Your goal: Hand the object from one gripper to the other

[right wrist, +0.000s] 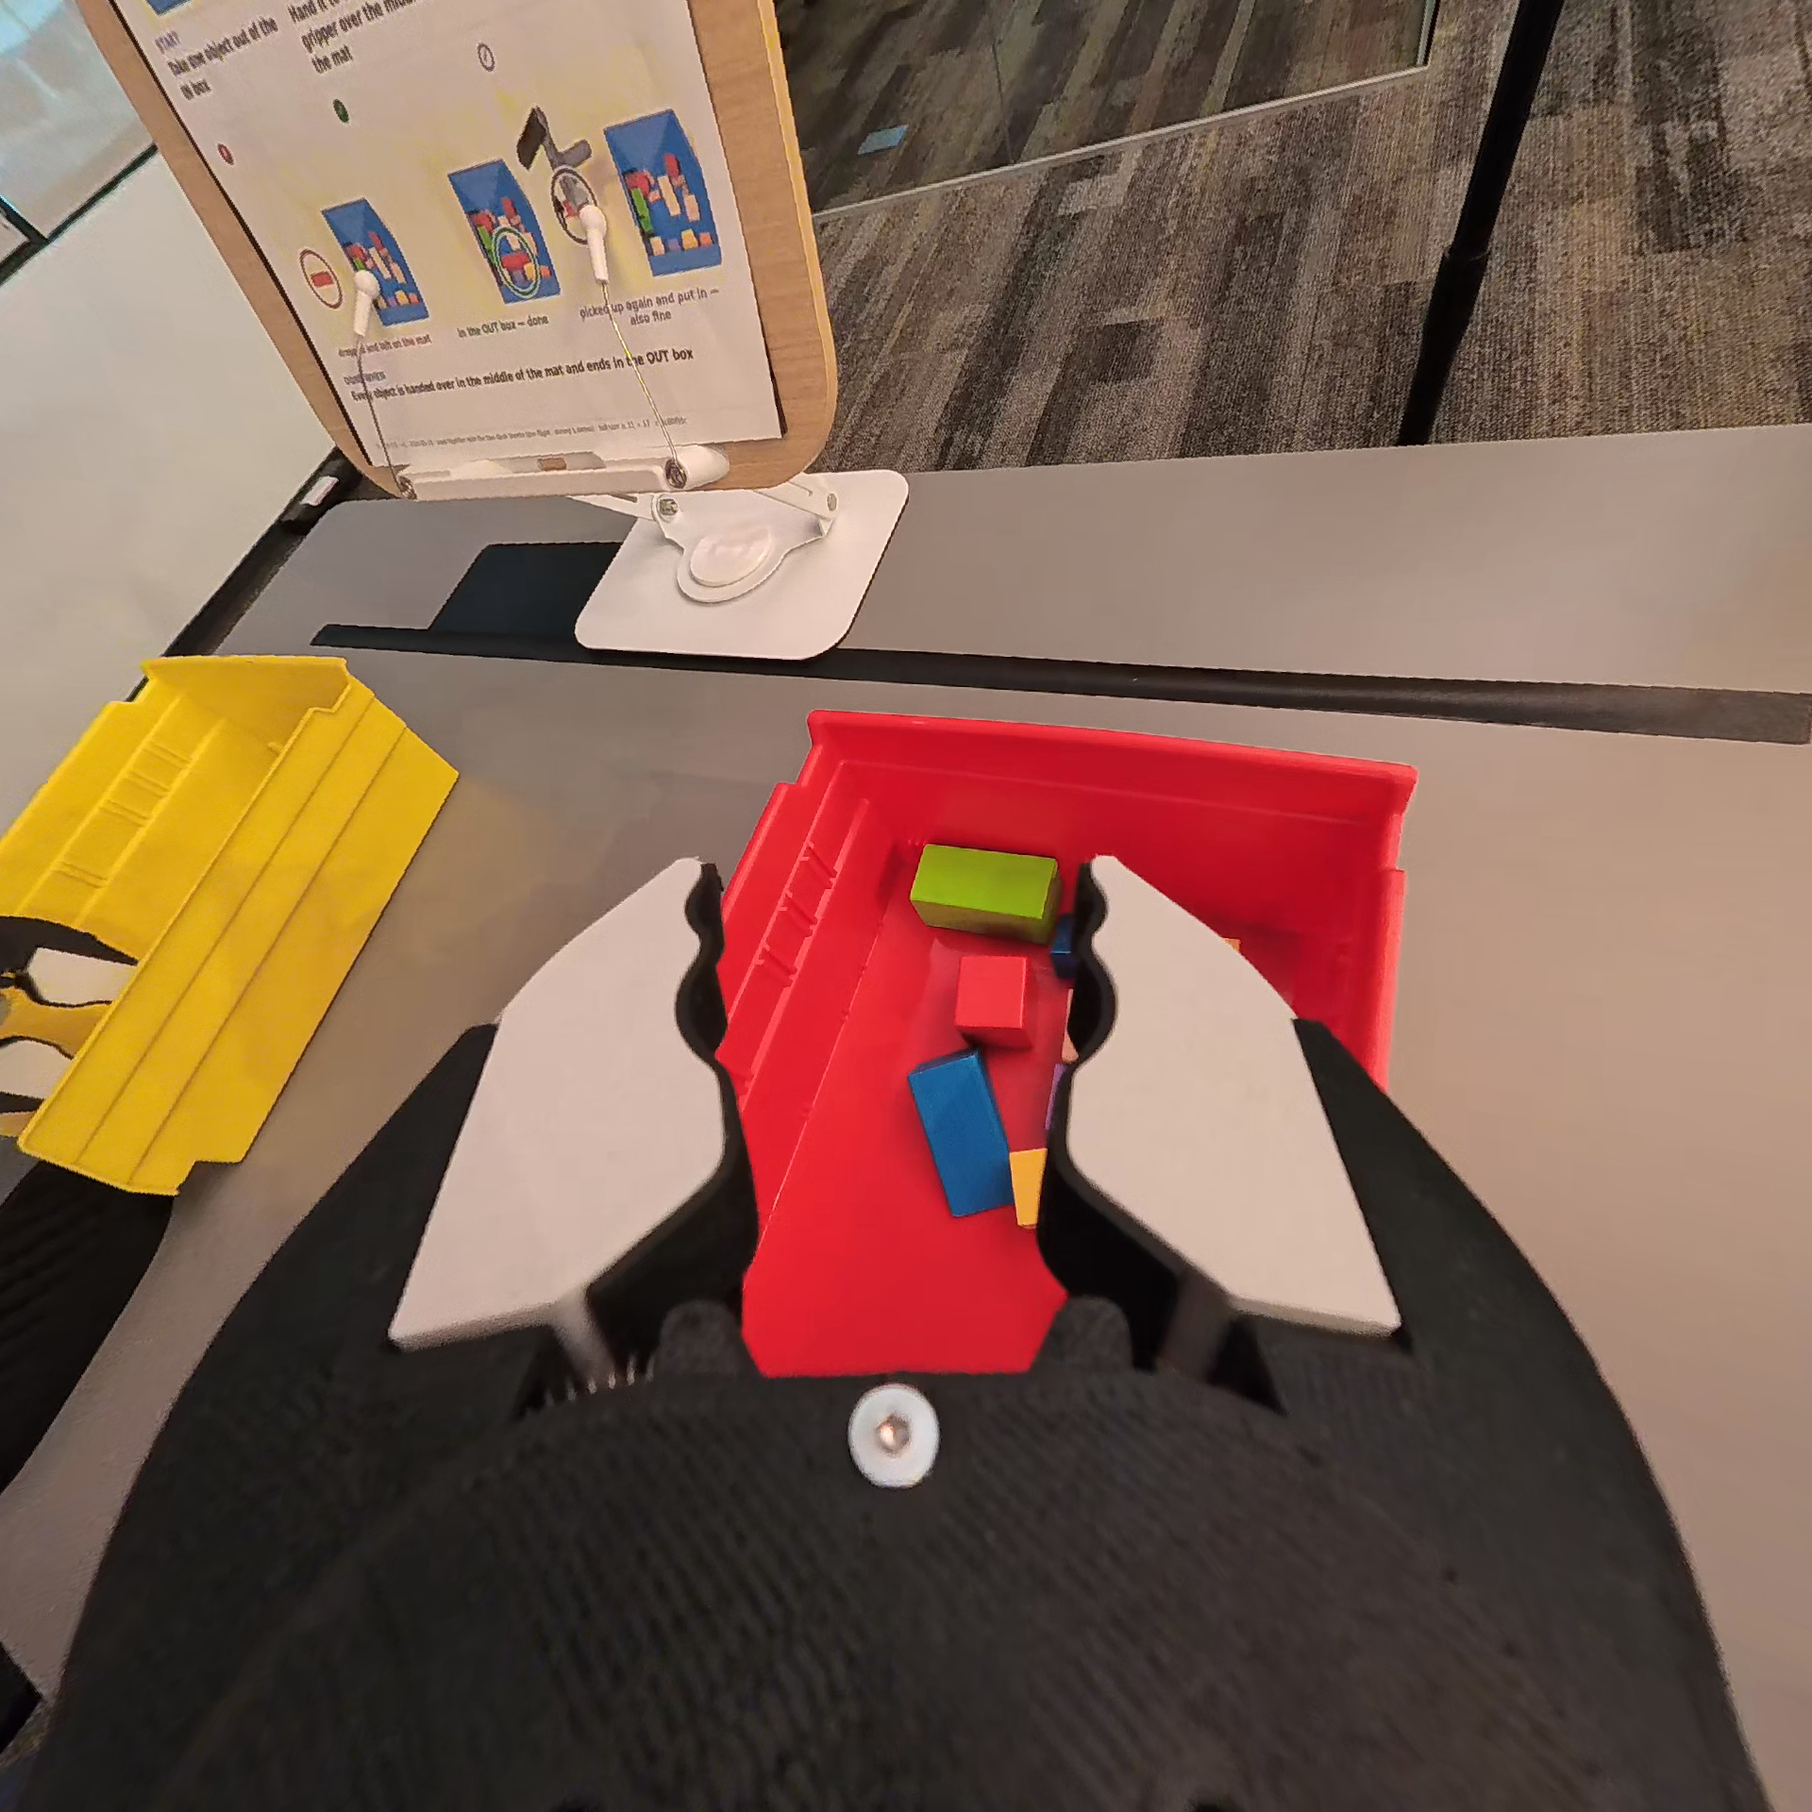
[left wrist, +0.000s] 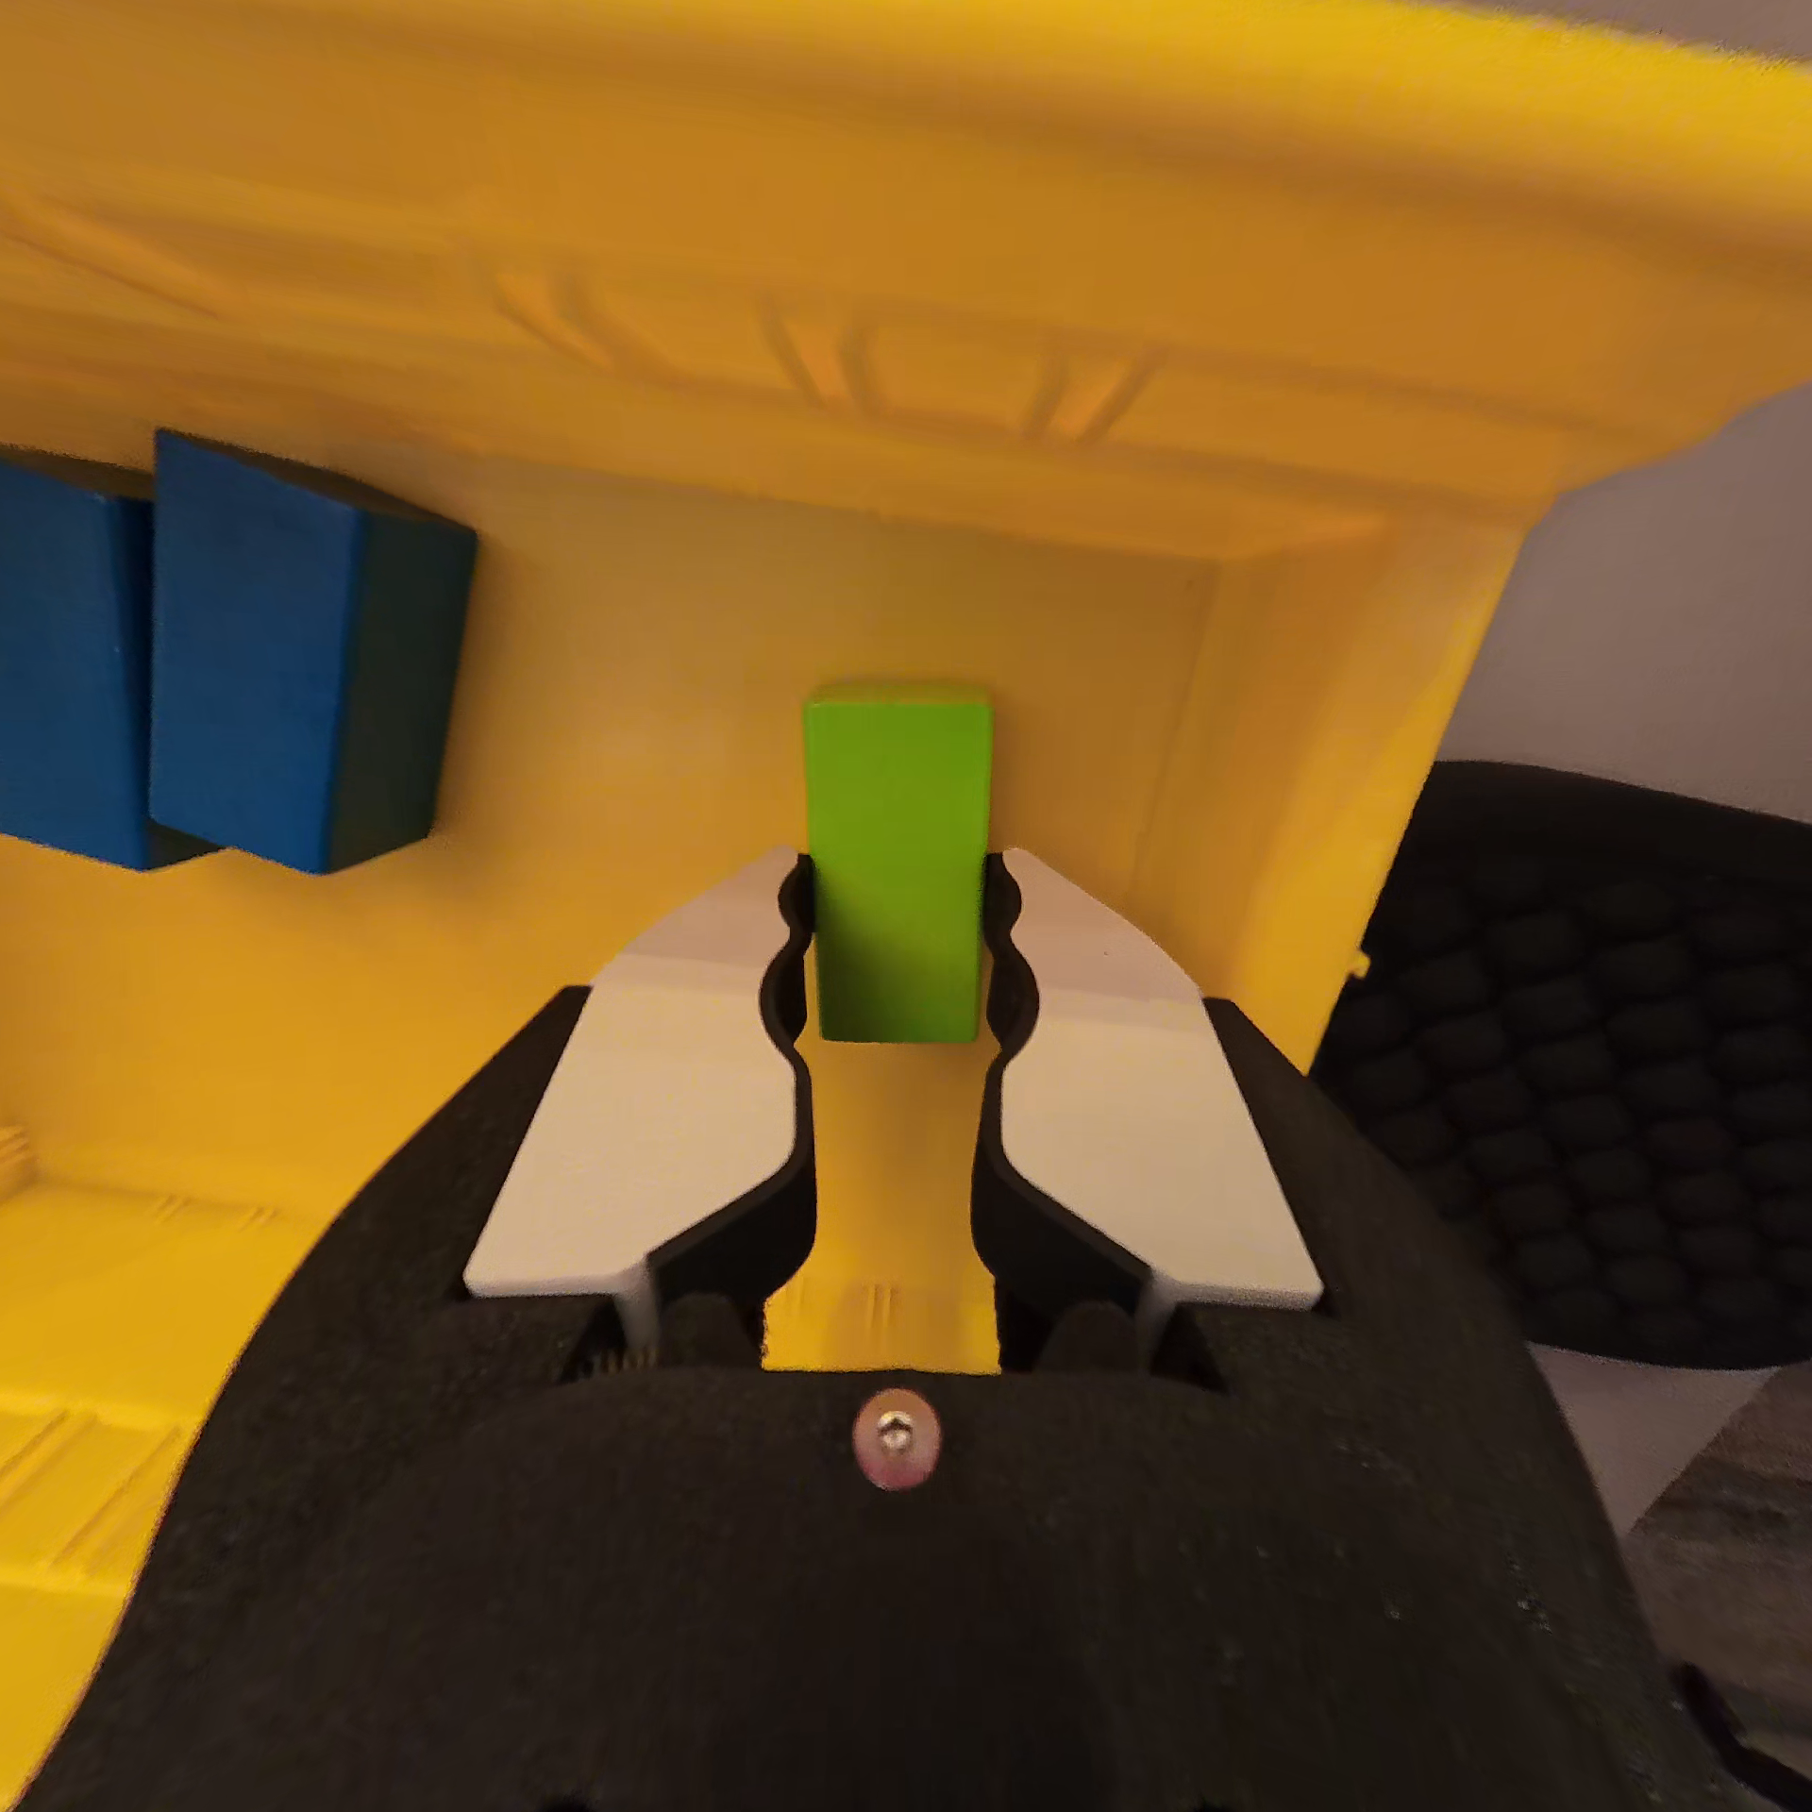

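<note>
My left tool (left wrist: 897, 941) is inside the yellow bin (left wrist: 686, 294), and its two fingers squeeze a green block (left wrist: 897, 863). Two blue blocks (left wrist: 294, 657) sit close by on the left. My right tool (right wrist: 892, 981) is open with nothing in it, over the red bin (right wrist: 1108, 775) on the table (right wrist: 1569, 981).

Green rectangular block (left wrist: 897, 863) stands on end inside the yellow bin (left wrist: 686, 608), pinched between tool pads
</note>
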Tool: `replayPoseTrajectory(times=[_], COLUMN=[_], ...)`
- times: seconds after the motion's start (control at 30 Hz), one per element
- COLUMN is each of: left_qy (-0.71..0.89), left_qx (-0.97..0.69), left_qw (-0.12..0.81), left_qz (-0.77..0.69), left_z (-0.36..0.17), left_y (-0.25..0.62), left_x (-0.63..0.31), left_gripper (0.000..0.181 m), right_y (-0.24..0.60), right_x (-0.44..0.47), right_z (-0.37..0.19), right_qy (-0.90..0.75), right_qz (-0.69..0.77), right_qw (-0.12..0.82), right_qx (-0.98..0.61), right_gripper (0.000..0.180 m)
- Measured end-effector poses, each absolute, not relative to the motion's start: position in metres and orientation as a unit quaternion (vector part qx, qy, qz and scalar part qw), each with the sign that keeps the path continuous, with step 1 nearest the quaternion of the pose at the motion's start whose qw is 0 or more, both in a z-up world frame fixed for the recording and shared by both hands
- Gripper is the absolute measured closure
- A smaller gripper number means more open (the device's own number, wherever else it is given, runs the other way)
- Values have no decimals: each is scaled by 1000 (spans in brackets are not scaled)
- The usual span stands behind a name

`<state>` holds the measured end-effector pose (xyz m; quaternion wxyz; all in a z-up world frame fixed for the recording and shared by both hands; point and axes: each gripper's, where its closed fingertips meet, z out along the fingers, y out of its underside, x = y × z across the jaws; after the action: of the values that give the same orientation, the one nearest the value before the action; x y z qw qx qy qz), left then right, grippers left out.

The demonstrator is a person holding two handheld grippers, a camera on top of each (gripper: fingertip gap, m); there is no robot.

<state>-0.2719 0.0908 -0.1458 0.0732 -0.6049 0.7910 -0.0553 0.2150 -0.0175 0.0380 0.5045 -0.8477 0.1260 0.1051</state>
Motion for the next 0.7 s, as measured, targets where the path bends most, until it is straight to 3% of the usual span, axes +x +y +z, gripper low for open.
replayPoseTrajectory(times=[0.4, 0.6, 0.7], left_qy=[768, 714, 675], left_qx=[-629, -641, -618], left_qw=[105, 224, 265], left_qz=[-55, -168, -303], left_z=[-130, -43, 13], left_y=[106, 106, 81], left_x=[-279, -252, -218], left_gripper=[148, 148, 148], right_y=[-16, -4, 6], right_x=[214, 176, 99], right_z=[40, 91, 123], right_qy=[121, 5, -173], right_qz=[102, 44, 11], right_qw=[506, 599, 666], right_qx=[-848, -800, -725], right_gripper=[111, 111, 94])
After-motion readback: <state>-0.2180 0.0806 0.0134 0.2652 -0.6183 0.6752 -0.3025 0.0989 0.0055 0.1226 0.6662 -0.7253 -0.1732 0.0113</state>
